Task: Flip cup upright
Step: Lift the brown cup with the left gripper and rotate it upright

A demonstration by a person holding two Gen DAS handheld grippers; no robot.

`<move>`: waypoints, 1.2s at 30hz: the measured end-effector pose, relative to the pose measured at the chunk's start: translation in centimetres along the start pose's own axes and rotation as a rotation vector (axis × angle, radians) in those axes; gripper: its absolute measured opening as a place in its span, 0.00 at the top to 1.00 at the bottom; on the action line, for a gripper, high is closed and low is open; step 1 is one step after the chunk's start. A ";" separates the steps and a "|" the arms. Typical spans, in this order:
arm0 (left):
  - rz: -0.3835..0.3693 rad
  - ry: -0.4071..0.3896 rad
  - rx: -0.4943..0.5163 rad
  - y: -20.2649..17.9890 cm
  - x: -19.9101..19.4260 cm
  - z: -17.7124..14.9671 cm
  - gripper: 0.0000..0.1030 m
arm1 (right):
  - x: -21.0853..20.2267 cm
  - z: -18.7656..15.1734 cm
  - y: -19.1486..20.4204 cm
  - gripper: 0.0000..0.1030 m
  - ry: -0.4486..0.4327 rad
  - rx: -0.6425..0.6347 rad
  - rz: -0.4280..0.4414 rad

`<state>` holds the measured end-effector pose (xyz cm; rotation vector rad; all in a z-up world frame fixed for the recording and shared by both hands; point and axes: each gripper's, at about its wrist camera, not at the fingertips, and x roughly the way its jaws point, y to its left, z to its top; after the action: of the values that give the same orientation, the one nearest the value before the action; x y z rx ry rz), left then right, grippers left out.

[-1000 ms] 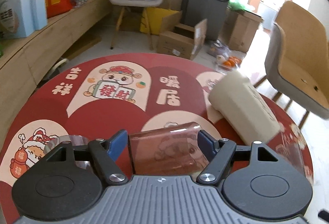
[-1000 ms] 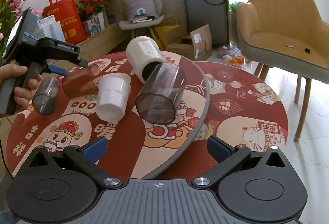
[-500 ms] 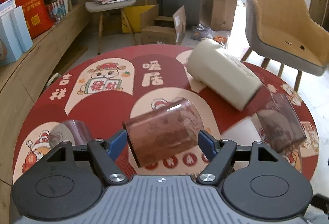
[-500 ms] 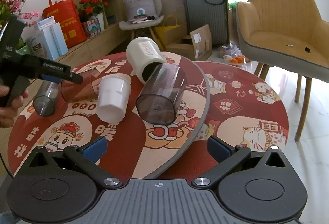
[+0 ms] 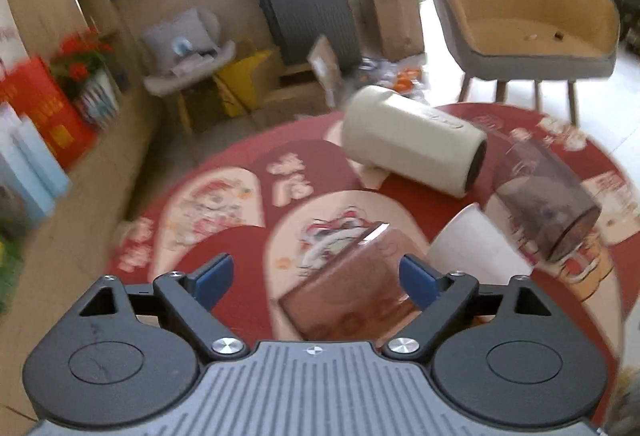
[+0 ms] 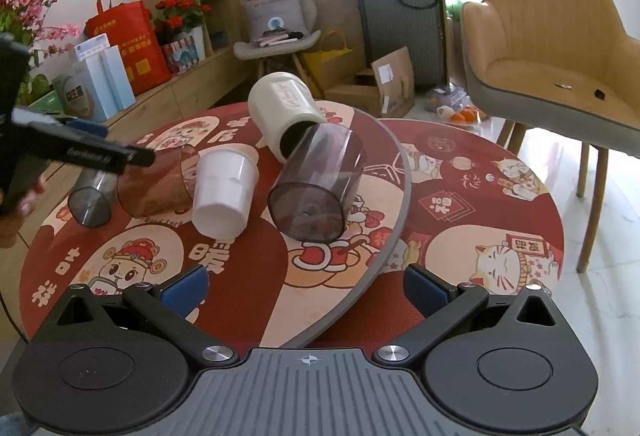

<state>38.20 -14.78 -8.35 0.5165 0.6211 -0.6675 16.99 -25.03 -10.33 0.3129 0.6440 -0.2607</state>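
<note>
Several cups lie on their sides on the round red table (image 6: 500, 195). A clear reddish-brown cup (image 5: 352, 284) (image 6: 156, 181) lies between the fingers of my left gripper (image 5: 316, 274), whose jaws are spread wider than the cup. My left gripper also shows at the left of the right wrist view (image 6: 104, 155). Beside it lie a white cup (image 6: 222, 191) (image 5: 468, 248), a dark smoky cup (image 6: 316, 183) (image 5: 544, 195), a cream cup (image 6: 284, 111) (image 5: 412, 147) and a small grey cup (image 6: 90, 197). My right gripper (image 6: 306, 286) is open and empty at the near table edge.
A round printed board (image 6: 384, 236) lies on the table under the cups. A tan armchair (image 6: 560, 47) stands at the right. Cardboard boxes (image 6: 384, 87), a black bag (image 6: 404, 19) and a small chair (image 6: 280, 39) sit on the floor behind. A wooden ledge (image 6: 168, 95) runs along the left.
My left gripper has opened and let go of the reddish-brown cup, which now lies tilted on the table. The left gripper has swung and its view is blurred. My right gripper has not moved.
</note>
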 end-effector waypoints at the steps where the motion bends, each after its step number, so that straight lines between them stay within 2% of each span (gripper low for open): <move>1: -0.047 0.021 -0.014 0.3 0.7 -0.1 0.12 | 0.0 0.0 0.0 0.00 0.001 0.002 -0.002; 3: -0.067 0.055 0.004 -0.1 1.5 -0.6 0.12 | 0.1 0.0 -0.1 0.00 0.001 0.007 -0.001; 5: -0.032 0.072 0.038 -0.4 1.8 -1.2 0.13 | 0.1 0.0 -0.2 0.00 0.001 0.003 -0.003; 6: -0.039 0.076 0.034 -0.4 1.8 -1.4 0.13 | 0.1 0.0 -0.2 0.00 0.002 0.002 -0.004; 10: -0.073 0.074 0.008 0.4 1.2 -1.5 0.13 | 0.1 0.0 -0.4 0.00 0.004 0.017 0.000; 15: -0.140 0.089 0.025 0.0 0.2 -1.1 0.13 | 0.0 -0.1 -0.1 0.00 0.004 0.002 0.000; 20: -0.088 0.017 -0.012 1.5 0.3 0.4 0.12 | 0.2 -0.1 -0.4 0.00 0.012 0.017 -0.001; 23: -0.111 0.046 -0.032 1.5 2.6 1.0 0.12 | 0.5 -0.1 -0.1 0.00 0.021 0.007 -0.007; 25: -0.124 0.090 0.002 0.6 4.1 0.7 0.11 | 0.6 -0.1 0.0 0.00 0.023 0.004 -0.010; 26: -0.109 0.091 0.031 0.2 4.3 0.4 0.11 | 0.6 -0.1 -0.1 0.00 0.024 0.002 -0.011; 31: -0.136 0.105 0.092 -0.8 3.6 -0.7 0.11 | 0.7 -0.1 -0.5 0.00 0.031 0.016 -0.011; 33: -0.147 0.102 0.102 -0.8 3.1 -0.9 0.15 | 0.6 -0.1 -0.4 0.00 0.031 0.017 -0.005; 36: -0.113 0.098 0.073 -0.5 3.0 -0.9 0.25 | 0.6 -0.2 -0.2 0.00 0.028 0.008 -0.006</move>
<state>39.43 -15.73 -11.15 0.5874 0.7236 -0.7768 17.25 -25.27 -10.87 0.3226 0.6714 -0.2652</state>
